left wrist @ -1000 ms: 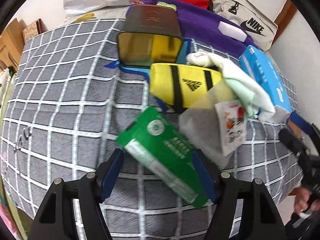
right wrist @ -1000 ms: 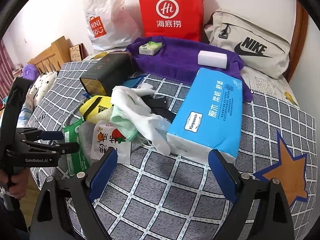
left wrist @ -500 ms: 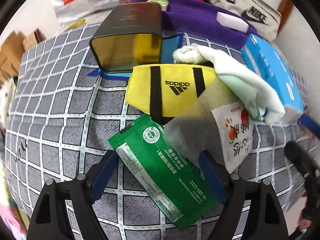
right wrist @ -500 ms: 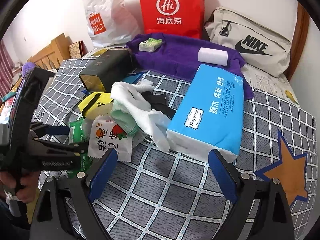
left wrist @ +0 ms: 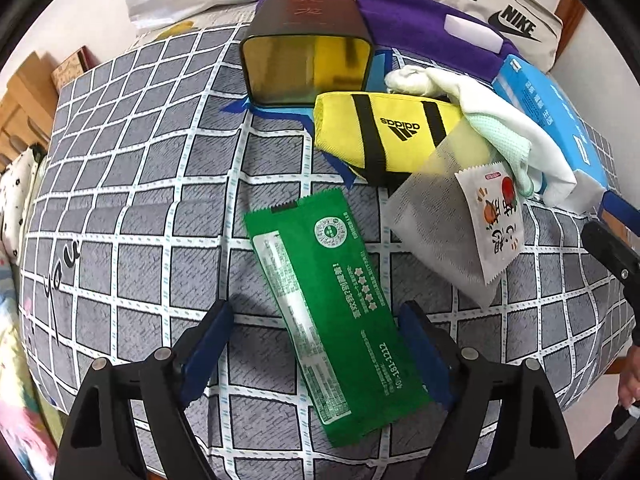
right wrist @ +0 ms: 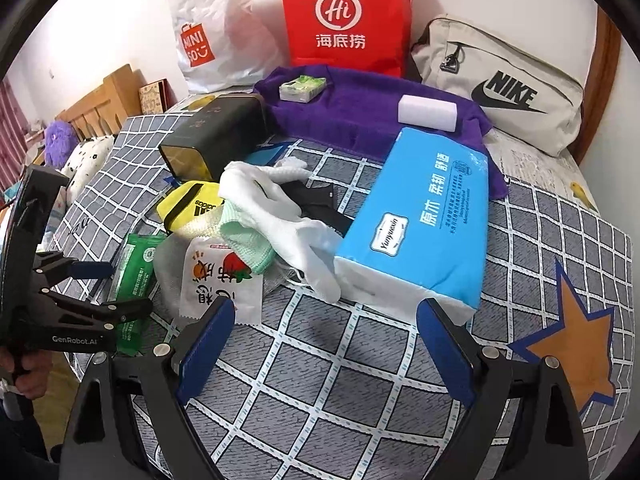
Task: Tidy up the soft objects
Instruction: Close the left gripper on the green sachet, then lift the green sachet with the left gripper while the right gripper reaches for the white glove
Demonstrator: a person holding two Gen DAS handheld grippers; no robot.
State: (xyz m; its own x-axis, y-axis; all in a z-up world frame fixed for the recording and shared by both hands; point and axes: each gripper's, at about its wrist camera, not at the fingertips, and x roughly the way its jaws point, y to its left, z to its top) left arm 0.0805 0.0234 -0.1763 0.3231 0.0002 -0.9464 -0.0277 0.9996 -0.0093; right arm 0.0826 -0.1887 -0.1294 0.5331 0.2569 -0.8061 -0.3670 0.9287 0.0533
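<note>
Left wrist view: dark tin box [left wrist: 308,52] upper centre, lying on its side, open mouth toward camera, gold inside, nothing visible in it. Yellow adidas pouch [left wrist: 384,136] just below-right of the tin, touching it or nearly so; contents not visible. Green sachet [left wrist: 332,308] lies flat at centre-bottom, long and glossy with a serrated top edge, running diagonally. Left gripper [left wrist: 316,344] is spread wide, blue pads either side of the sachet's lower half; can't tell if the pads touch it. Translucent packet [left wrist: 460,236] with fruit print sits right of the sachet, overlapping the pouch. White cloth [left wrist: 492,116] draped over the pouch's right end, against the blue tissue pack [left wrist: 560,120] at right edge. All on a grey checked bedsheet [left wrist: 140,200].

Right wrist view: right gripper [right wrist: 324,340] also wide apart, nothing between the pads, hovering over bare sheet at bottom centre, with the tissue pack's near end just beyond it. Left gripper's black frame shows at left edge, over the sachet at lower left. Purple towel [right wrist: 360,108] upper centre carries a small green packet [right wrist: 302,88] and a white block [right wrist: 427,113]. Against the white wall: Miniso bag [right wrist: 212,40], red paper bag [right wrist: 344,16], beige Nike bag [right wrist: 504,84]. Wooden headboard [right wrist: 108,100] upper left.
</note>
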